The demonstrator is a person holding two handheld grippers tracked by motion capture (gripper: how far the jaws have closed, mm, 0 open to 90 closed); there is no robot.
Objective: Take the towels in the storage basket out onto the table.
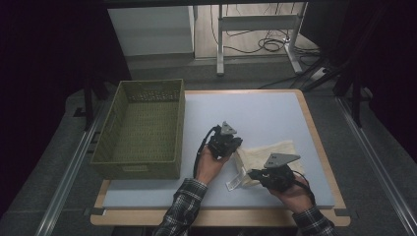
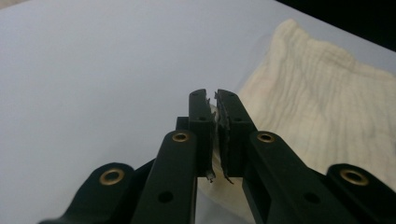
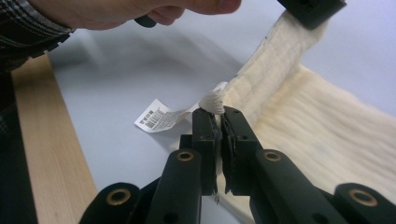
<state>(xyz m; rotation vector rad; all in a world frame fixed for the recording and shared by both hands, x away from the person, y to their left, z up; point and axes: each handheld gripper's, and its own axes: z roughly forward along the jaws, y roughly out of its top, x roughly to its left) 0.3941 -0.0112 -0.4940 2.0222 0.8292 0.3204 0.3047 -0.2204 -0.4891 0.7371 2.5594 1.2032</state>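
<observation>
step: folding the cream knit cloth (image 1: 269, 156); I've got one edge pinched at two spots and lifted off the worktop (image 1: 147, 194)
left tool (image 1: 235, 147): jaws together, clamped on the cloth's edge
right tool (image 1: 249, 174): jaws together, clamped on the corner by the barcode tag (image 3: 156, 118)
cloth: right half of the worktop, mostly lying flat, near edge raised between my tools
basket (image 1: 141, 130): green wicker, to the left, apart from the cloth
next: probably carry the edge across level, both grips kept tight, no sagging

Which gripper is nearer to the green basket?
Left. The left gripper is beside the green basket, just right of its right wall, gripping the cream cloth. The right gripper holds the cloth farther right.
</observation>
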